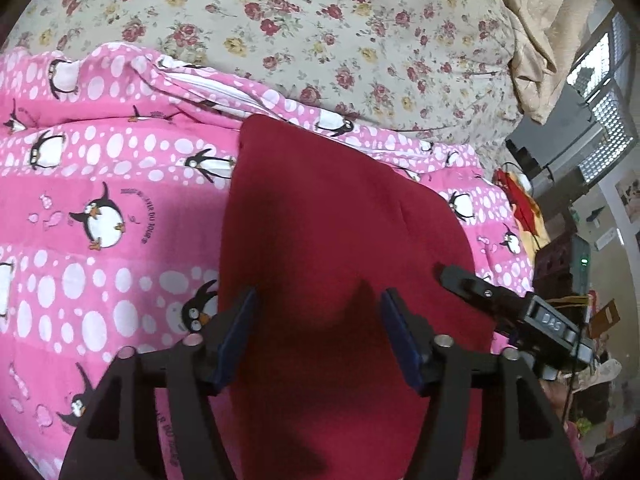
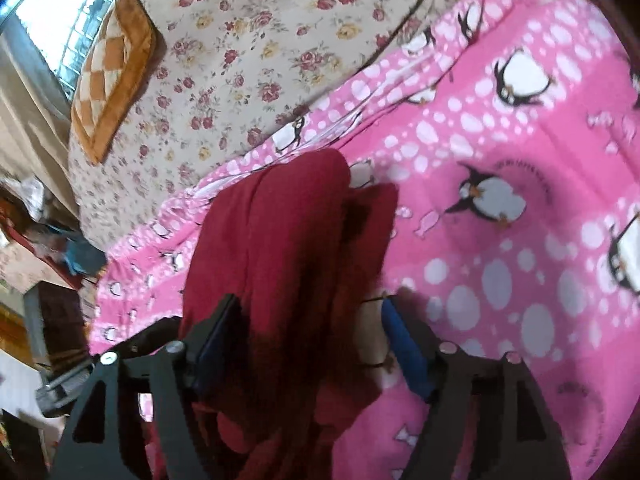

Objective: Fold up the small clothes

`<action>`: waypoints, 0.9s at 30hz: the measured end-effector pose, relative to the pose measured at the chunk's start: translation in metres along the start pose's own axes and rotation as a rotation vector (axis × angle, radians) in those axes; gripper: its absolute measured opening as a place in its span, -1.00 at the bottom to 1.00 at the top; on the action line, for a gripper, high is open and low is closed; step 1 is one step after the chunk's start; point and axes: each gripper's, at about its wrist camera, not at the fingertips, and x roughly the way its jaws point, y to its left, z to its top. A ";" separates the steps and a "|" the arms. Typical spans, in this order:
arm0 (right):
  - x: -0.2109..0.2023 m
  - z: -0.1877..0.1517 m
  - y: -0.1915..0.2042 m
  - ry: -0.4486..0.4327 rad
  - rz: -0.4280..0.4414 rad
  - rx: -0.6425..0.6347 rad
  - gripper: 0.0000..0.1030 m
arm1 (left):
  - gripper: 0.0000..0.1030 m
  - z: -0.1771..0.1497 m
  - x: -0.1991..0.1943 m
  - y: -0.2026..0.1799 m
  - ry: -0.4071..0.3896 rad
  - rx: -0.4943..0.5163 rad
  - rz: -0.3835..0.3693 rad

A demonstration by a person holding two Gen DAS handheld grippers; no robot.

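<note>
left claw: my left gripper point(image 1: 318, 330) is closest to the lens, fingers spread wide, nothing pinched. It's just sitting over the red cloth.
red garment: the red garment point(image 1: 332, 240) lies flat and smooth here, running from 6 o'clock up to about 12, on the pink penguin blanket point(image 1: 100, 200).
right claw: my right gripper point(image 2: 308, 332) is wide open too. The garment is bunched between the fingers in that view point(image 2: 280, 248), but the pads aren't closed on it.
other claw in shot: the right one pokes in at 4 o'clock on the left cam.
background: floral sheet point(image 1: 320, 20) beyond the blanket at 12, checkered orange cushion point(image 2: 112, 72) around 10 on the right cam.
</note>
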 end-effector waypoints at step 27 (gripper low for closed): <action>-0.016 -0.007 0.046 0.009 -0.027 -0.070 -0.29 | -0.29 -0.002 -0.048 0.014 -0.020 -0.058 0.013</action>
